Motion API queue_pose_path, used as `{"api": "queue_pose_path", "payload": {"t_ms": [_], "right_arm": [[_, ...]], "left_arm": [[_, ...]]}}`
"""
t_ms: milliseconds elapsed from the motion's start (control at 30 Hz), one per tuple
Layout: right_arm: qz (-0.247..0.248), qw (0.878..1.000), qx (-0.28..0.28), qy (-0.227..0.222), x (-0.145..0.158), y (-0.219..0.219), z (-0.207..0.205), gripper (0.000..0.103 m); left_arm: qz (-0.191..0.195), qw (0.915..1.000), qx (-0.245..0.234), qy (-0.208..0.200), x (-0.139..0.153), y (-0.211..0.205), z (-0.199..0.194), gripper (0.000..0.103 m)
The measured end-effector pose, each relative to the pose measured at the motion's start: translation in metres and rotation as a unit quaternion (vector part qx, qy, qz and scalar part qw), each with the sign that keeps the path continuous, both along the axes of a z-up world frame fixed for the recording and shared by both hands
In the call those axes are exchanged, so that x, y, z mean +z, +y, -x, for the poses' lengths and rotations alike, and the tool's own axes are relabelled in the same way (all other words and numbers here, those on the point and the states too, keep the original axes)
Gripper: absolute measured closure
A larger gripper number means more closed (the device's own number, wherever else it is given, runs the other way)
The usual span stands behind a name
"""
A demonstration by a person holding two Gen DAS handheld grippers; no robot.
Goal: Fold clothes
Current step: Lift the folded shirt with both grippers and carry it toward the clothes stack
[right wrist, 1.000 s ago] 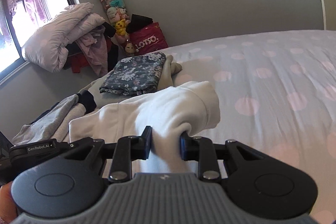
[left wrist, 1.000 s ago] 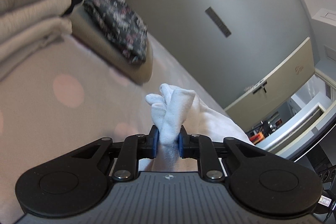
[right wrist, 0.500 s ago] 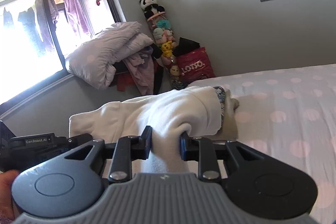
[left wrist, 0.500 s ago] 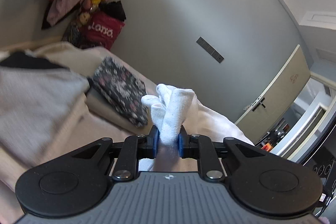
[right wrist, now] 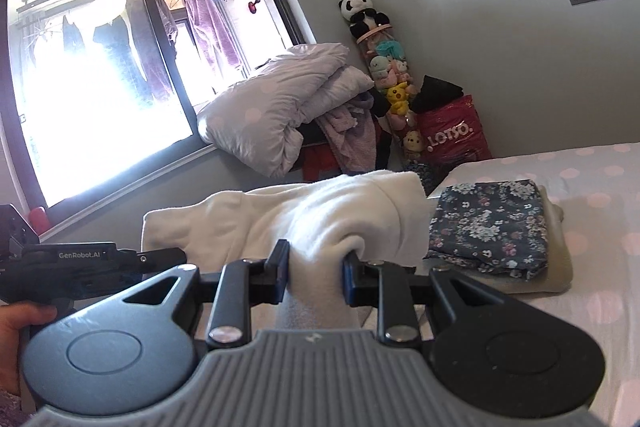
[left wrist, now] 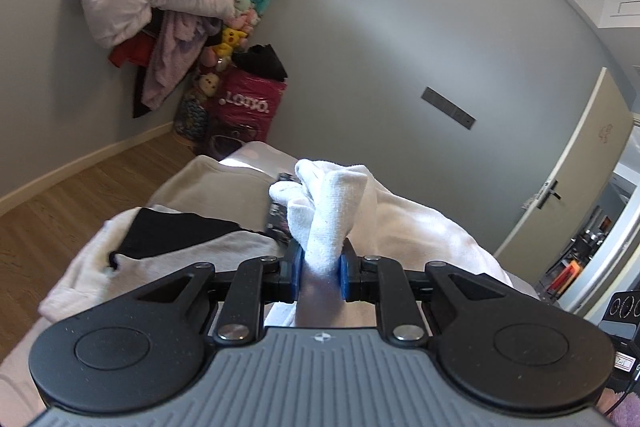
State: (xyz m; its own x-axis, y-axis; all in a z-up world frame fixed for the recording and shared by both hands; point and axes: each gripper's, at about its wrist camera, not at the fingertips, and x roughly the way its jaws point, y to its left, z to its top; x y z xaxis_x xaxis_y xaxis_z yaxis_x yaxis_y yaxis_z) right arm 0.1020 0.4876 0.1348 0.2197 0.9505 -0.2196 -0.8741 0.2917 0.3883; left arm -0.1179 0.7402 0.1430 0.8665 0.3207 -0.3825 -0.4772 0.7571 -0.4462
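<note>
Both claws, left (left wrist: 319, 264) and right (right wrist: 316, 273), pinched the soft white fleece top (right wrist: 320, 215) in the air, while a folded dark flowery cloth (right wrist: 490, 225) lay nearby.

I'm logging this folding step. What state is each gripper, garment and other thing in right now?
Left gripper: shut on the white garment.
Right gripper: shut on the white garment.
White garment: bunched, held up between both grippers.
Floral garment: folded flat, lying on a beige folded piece on the bed.
Grey and black garment: lying on the bed, folded.
Door: open.
Duvet: rolled up by the window.
</note>
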Motion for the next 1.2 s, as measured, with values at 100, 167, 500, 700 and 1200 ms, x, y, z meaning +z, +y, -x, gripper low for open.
{"api": "queue_pose_path", "payload": {"t_ms": [100, 167, 500, 700, 1200], "right_arm": [[0.002, 1.000, 0.012, 0.004, -0.002, 0.020, 0.009, 0.074], [0.004, 1.000, 0.020, 0.007, -0.004, 0.032, 0.014, 0.074], [0.008, 0.998, 0.037, 0.047, -0.021, 0.094, 0.026, 0.074], [0.020, 0.997, 0.030, 0.061, -0.038, 0.127, 0.021, 0.074], [0.095, 0.988, 0.050, 0.113, -0.108, 0.191, -0.040, 0.074]], "left_arm": [[0.001, 0.9999, 0.010, 0.009, 0.000, 0.015, 0.013, 0.088], [0.002, 0.9997, 0.016, 0.017, -0.002, 0.025, 0.018, 0.088], [-0.034, 0.9964, 0.028, 0.073, 0.010, 0.076, 0.015, 0.088], [-0.049, 0.9917, 0.025, 0.116, 0.003, 0.111, -0.011, 0.088], [-0.012, 0.9751, 0.023, 0.220, -0.085, 0.178, -0.072, 0.088]]}}
